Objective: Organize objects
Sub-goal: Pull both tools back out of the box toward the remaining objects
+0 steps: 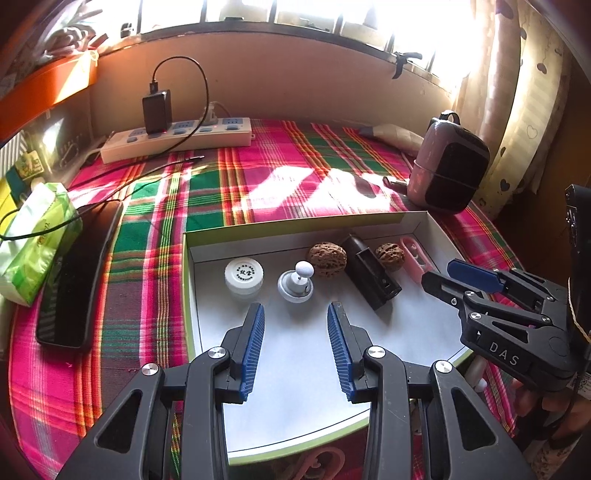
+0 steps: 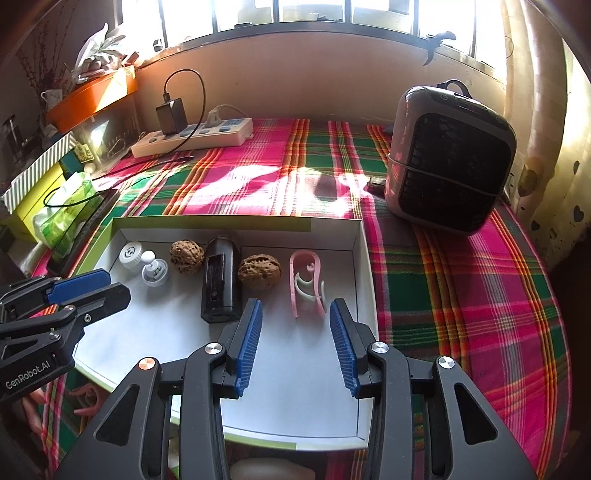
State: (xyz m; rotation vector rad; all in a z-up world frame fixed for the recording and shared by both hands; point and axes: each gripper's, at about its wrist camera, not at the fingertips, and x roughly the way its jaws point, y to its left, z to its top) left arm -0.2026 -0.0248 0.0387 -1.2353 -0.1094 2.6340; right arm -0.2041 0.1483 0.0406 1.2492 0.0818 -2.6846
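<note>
Six small things sit lined up along the far wall of the white box: a cap, a knob, two walnuts, a black case and a pink clip, so the sorting looks nearly done. Both the left gripper and the right gripper hover with jaws spread, pinching nothing. The box rests on a plaid-covered counter under a sunlit window.

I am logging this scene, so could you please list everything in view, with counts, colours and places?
box: 1, white, green rim, on cloth
cap: 1, white, box far left
knob: 1, grey-white, beside cap
walnuts: 2, brown, either side of case
case: 1, black, box middle
clip: 1, pink, box right
cloth: 1, plaid, covers table
power strip: 1, white, far left
heater: 1, pink-black, far right
tissues: 1, green, left edge
phone: 1, black, beside tissues
left gripper: jaws open, empty
right gripper: jaws open, empty
</note>
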